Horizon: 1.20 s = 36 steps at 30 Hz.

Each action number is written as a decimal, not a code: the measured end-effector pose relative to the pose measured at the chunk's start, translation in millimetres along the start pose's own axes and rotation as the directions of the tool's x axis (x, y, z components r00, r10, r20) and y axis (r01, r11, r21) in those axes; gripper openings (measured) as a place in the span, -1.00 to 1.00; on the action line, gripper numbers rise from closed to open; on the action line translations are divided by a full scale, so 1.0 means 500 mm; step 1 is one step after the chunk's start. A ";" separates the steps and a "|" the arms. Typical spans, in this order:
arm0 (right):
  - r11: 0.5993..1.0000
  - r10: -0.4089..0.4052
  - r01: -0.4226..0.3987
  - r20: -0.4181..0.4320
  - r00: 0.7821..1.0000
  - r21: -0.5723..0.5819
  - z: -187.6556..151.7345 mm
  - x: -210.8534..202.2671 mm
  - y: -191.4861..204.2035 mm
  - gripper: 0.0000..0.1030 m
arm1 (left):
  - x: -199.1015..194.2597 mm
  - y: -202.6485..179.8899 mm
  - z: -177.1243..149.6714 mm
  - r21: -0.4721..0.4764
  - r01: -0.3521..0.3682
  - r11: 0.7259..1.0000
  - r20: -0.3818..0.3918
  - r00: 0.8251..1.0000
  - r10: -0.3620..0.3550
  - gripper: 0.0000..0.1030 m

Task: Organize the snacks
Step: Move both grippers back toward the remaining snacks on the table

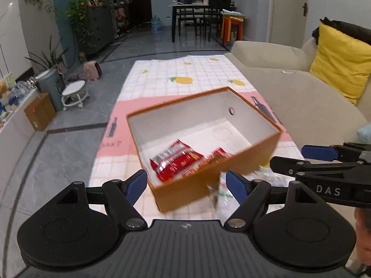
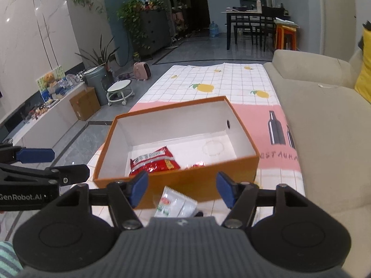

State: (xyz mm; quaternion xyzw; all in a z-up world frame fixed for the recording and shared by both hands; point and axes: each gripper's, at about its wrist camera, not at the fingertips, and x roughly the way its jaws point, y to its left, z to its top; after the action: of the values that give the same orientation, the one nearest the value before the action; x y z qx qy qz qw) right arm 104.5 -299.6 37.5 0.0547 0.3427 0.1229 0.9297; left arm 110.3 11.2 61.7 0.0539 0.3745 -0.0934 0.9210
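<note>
An orange box [image 2: 197, 179] with a white inside stands open on the table; in the left wrist view the orange box [image 1: 255, 155] looks blurred. Inside lie a red snack packet [image 2: 153, 162] [image 1: 176, 159] and a second, smaller red one [image 2: 197, 165] [image 1: 220, 155]. A white snack packet [image 2: 176, 205] [image 1: 223, 194] lies on the cloth just in front of the box. My right gripper [image 2: 182, 190] [image 1: 288, 156] hovers over it, open, pads clear of it. My left gripper [image 1: 186, 186] [image 2: 69, 162] is open and empty before the box's near-left corner.
The table wears a checked cloth [image 2: 208, 78] with lemons and a pink band. A beige sofa [image 2: 324, 127] runs close along the right side, with a yellow cushion [image 1: 340, 62]. The table's left edge drops to grey floor [image 1: 58, 143].
</note>
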 end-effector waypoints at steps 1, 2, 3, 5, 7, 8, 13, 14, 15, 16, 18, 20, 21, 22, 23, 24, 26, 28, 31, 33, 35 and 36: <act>1.000 -0.004 0.004 -0.001 1.000 0.004 -0.012 -0.008 0.003 0.23 | -0.003 0.001 -0.009 -0.004 0.026 1.000 -0.009 1.000 -0.026 0.76; 1.000 -0.008 0.008 -0.002 1.000 0.008 -0.023 -0.013 0.003 0.23 | -0.007 0.002 -0.018 -0.018 0.049 0.999 -0.013 0.999 -0.049 0.76; 1.000 -0.012 0.012 -0.004 1.000 0.015 -0.035 -0.018 0.003 0.23 | -0.012 0.005 -0.031 -0.040 0.072 0.997 -0.016 0.997 -0.072 0.76; 0.999 -0.013 0.014 -0.015 1.000 0.029 -0.057 -0.026 0.002 0.23 | -0.011 0.010 -0.049 -0.066 0.099 0.993 -0.029 0.995 -0.101 0.76; 0.999 -0.027 0.028 -0.027 0.999 0.043 -0.082 -0.034 0.000 0.23 | -0.008 0.011 -0.067 -0.079 0.106 0.991 -0.045 0.993 -0.110 0.76; 0.998 -0.035 0.036 -0.036 0.999 0.046 -0.095 -0.036 -0.002 0.23 | -0.004 0.010 -0.076 -0.074 0.103 0.992 -0.059 0.992 -0.108 0.76; 0.997 -0.058 0.063 -0.085 0.995 0.049 -0.154 -0.038 -0.009 0.23 | 0.019 0.004 -0.121 -0.062 0.100 0.993 -0.120 0.987 -0.107 0.76; 0.997 -0.060 0.064 -0.094 0.994 0.045 -0.164 -0.036 -0.012 0.23 | 0.025 0.005 -0.127 -0.064 0.098 0.993 -0.129 0.986 -0.106 0.76; 0.997 -0.064 0.069 -0.104 0.992 0.040 -0.174 -0.034 -0.012 0.23 | 0.030 0.005 -0.133 -0.067 0.095 0.993 -0.137 0.985 -0.104 0.76; 0.997 -0.070 0.074 -0.112 0.991 0.034 -0.183 -0.031 -0.012 0.23 | 0.035 0.006 -0.138 -0.072 0.092 0.993 -0.144 0.984 -0.102 0.75; 0.996 -0.077 0.081 -0.125 0.989 0.024 -0.198 -0.023 -0.012 0.23 | 0.041 0.012 -0.150 -0.083 0.090 0.992 -0.156 0.982 -0.103 0.75; 0.996 -0.087 0.090 -0.134 0.987 0.018 -0.205 -0.014 -0.012 0.23 | 0.048 0.013 -0.159 -0.076 0.097 0.992 -0.174 0.979 -0.109 0.75; 0.996 -0.089 0.092 -0.136 0.987 0.017 -0.209 -0.010 -0.012 0.23 | 0.052 0.013 -0.165 -0.065 0.101 0.993 -0.183 0.977 -0.111 0.75; 0.995 -0.091 0.094 -0.137 0.986 0.016 -0.211 -0.008 -0.012 0.23 | 0.055 0.013 -0.169 -0.056 0.101 0.993 -0.190 0.976 -0.110 0.75; 0.995 -0.093 0.095 -0.140 0.986 0.011 -0.213 -0.004 -0.010 0.23 | 0.059 0.013 -0.173 -0.050 0.098 0.994 -0.194 0.975 -0.106 0.75; 0.995 -0.095 0.096 -0.144 0.985 0.002 -0.216 0.000 -0.007 0.23 | 0.064 0.012 -0.177 -0.048 0.096 0.994 -0.198 0.975 -0.103 0.75; 0.996 -0.086 0.085 -0.162 0.983 -0.012 -0.221 0.010 -0.004 0.23 | 0.073 0.013 -0.184 -0.054 0.104 0.993 -0.208 0.972 -0.113 0.75; 0.998 -0.057 0.056 -0.186 0.981 -0.014 -0.229 0.018 0.001 0.23 | 0.082 0.019 -0.191 -0.068 0.116 0.991 -0.220 0.967 -0.128 0.75; 0.999 -0.037 0.034 -0.219 0.975 -0.019 -0.236 0.029 0.011 0.23 | 0.096 0.026 -0.199 -0.067 0.105 0.992 -0.245 0.962 -0.119 0.75; 1.000 -0.002 0.003 -0.245 0.970 0.003 -0.240 0.038 0.015 0.23 | 0.106 0.031 -0.204 -0.055 0.084 0.995 -0.264 0.960 -0.096 0.75; 0.999 0.029 -0.022 -0.270 0.962 0.031 -0.244 0.047 0.020 0.24 | 0.117 0.038 -0.208 -0.041 0.060 0.997 -0.279 0.958 -0.069 0.75; 0.999 0.040 -0.029 -0.281 0.959 0.043 -0.246 0.053 0.023 0.28 | 0.123 0.041 -0.210 -0.039 0.055 0.998 -0.288 0.955 -0.064 0.75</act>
State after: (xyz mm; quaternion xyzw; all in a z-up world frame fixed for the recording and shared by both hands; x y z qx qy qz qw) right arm 41.9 -279.4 -70.4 0.0602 0.4729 0.1391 0.8680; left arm 86.5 40.9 -56.0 0.0418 0.5080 -0.1063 0.8537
